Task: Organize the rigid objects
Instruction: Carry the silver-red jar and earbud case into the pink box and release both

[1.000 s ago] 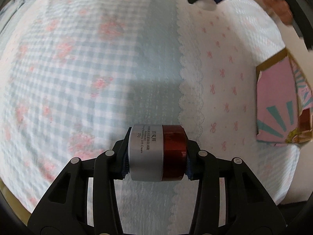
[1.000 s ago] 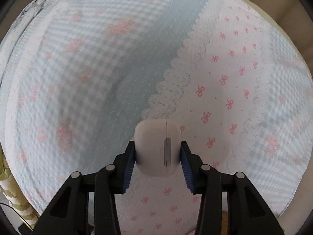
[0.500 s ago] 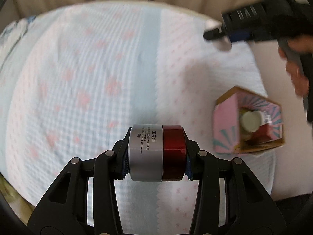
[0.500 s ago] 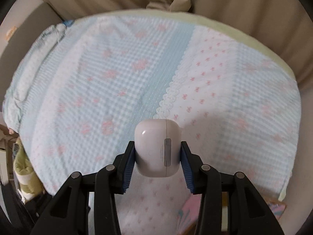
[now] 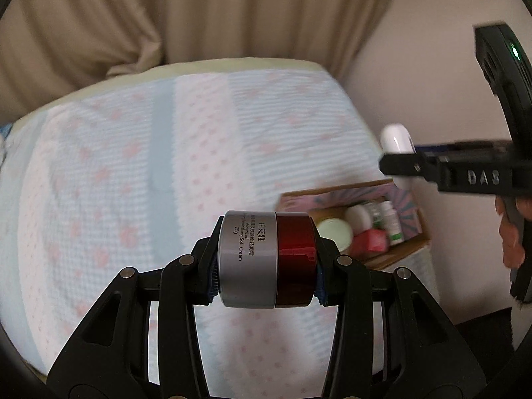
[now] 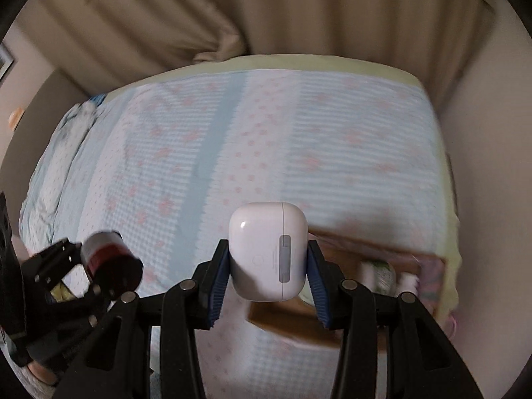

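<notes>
Holding cream jar sideways in left gripper, earbud case clamped in right gripper; box lying ahead-right of left, directly beneath right, nearer.

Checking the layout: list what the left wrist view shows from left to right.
Curtain → cream jar in the left gripper → box of small containers → earbud case → right gripper.
</notes>
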Action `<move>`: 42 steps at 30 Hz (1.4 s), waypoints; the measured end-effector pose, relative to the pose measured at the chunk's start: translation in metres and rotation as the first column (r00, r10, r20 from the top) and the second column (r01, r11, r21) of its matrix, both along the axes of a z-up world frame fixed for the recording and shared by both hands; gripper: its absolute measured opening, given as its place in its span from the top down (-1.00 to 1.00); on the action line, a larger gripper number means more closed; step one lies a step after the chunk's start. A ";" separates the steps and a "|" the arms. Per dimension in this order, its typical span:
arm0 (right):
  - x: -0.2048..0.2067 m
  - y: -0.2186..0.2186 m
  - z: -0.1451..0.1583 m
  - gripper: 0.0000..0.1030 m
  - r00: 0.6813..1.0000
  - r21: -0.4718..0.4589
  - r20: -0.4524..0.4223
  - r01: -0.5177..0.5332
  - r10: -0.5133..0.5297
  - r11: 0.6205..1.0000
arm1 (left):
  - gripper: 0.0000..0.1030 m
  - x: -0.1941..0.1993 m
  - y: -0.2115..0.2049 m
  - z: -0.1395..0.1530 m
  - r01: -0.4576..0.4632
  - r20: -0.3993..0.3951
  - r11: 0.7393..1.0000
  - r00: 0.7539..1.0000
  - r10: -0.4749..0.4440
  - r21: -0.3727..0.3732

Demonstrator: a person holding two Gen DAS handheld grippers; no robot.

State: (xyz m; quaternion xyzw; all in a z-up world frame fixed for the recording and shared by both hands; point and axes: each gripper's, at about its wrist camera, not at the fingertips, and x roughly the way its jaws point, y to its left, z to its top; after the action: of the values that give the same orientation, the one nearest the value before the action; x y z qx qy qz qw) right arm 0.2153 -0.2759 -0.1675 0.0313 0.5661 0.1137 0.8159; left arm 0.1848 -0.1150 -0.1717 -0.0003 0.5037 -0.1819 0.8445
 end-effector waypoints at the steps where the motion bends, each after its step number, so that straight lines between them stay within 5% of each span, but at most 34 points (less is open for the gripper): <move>1: -0.006 -0.014 0.001 0.21 1.000 0.000 -0.004 0.026 -0.026 1.000 | 0.25 0.002 -0.011 0.000 0.014 -0.004 1.000 1.000 -0.014 -0.010; 9: -0.047 -0.103 -0.007 0.20 0.972 -0.018 -0.039 0.230 -0.230 0.973 | 0.25 0.007 -0.080 -0.027 0.142 -0.066 0.988 0.987 -0.146 -0.058; 18: -0.062 -0.146 -0.072 0.20 0.923 0.009 -0.171 0.351 -0.344 0.936 | 0.25 0.019 -0.106 -0.075 0.179 -0.148 0.984 0.973 -0.179 -0.017; 32: 0.002 -0.116 -0.148 0.20 0.934 0.096 -0.280 0.256 -0.220 0.962 | 0.25 0.073 -0.121 -0.154 0.148 -0.265 0.988 0.955 -0.132 0.041; 42: 0.028 -0.118 -0.189 0.20 0.899 0.168 -0.371 0.311 -0.232 0.936 | 0.25 0.078 -0.142 -0.191 0.221 -0.327 0.972 0.927 -0.183 0.083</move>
State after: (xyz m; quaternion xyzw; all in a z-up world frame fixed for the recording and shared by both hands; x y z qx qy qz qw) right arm 0.2434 -0.3944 -0.3562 0.2208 0.6739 0.0536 0.7031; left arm 0.2627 -0.2567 -0.3625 0.0724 0.6401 -0.2355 0.7277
